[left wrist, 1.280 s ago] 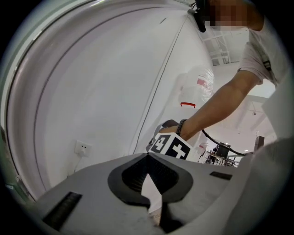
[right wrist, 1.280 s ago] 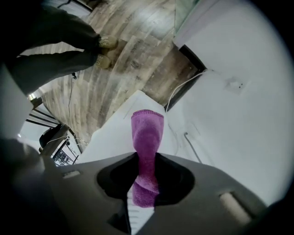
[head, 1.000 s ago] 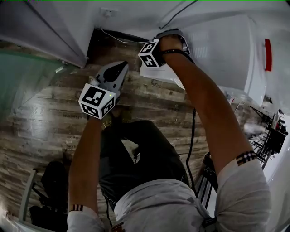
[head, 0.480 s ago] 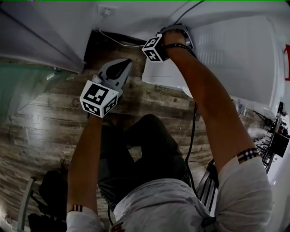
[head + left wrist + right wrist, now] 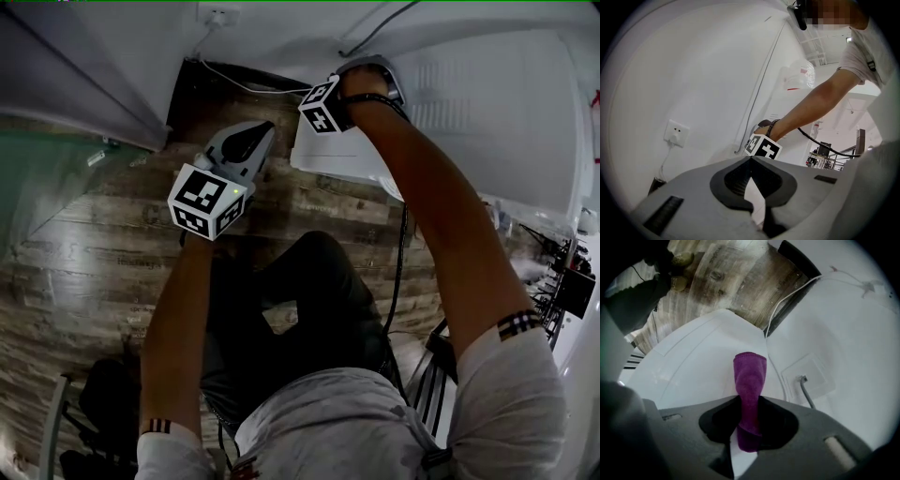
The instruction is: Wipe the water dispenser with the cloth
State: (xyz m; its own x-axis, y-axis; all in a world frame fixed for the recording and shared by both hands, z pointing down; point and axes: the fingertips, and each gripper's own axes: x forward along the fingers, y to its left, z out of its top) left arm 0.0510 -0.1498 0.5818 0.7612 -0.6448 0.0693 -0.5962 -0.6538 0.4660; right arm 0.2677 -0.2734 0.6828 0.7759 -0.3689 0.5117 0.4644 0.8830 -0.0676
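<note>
My right gripper [image 5: 749,401] is shut on a purple cloth [image 5: 750,373], whose folded end sticks out past the jaws and lies against the white water dispenser [image 5: 693,369]. In the head view the right gripper [image 5: 367,67] is pressed to the dispenser [image 5: 487,103] at its far edge by the wall, and the cloth is hidden under the hand. My left gripper [image 5: 255,131] hangs over the wood floor left of the dispenser. Its jaws [image 5: 751,158] are closed with nothing between them, pointing at the wall.
A white wall [image 5: 141,37] with a socket [image 5: 217,13] and a plugged-in white cable [image 5: 244,84] stands behind the dispenser. A grey cable [image 5: 806,390] enters a panel on the dispenser's side. A glass panel [image 5: 47,178] lies left, and a metal rack [image 5: 562,272] right.
The right gripper has slid slightly farther along the dispenser's surface with the cloth. The left gripper has stayed about where it was, still shut.
</note>
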